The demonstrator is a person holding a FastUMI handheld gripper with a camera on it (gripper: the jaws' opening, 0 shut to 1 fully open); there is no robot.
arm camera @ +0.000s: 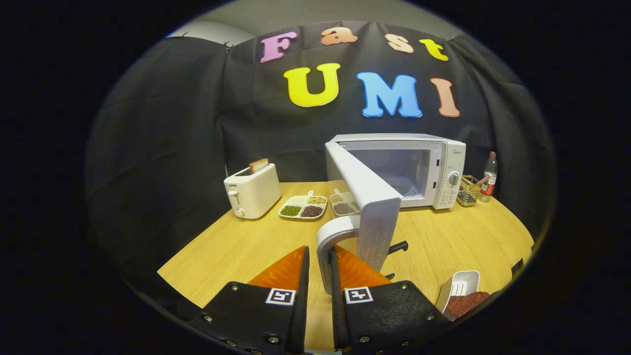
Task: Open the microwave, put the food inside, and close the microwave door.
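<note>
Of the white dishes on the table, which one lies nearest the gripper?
The white dish with reddish food, just right of the gripper, whose fingers close on the microwave door handle. The divided bean trays lie farther off, beside the toaster.

The tool [319, 276] sits about the door handle [329, 246], whose lower end is lost between the fingers [301, 276], so contact on both sides cannot be confirmed. The open microwave door [369, 197] covers the left part of the cavity of the microwave [443, 167] and most of a small clear dish [343, 203] behind it. A white tray of reddish food [461, 296] is cut off at the view's rim. The bench [236, 251] loses its near corners there too. The dial markings [453, 178] and bottle label [488, 185] are too small to read.
</note>
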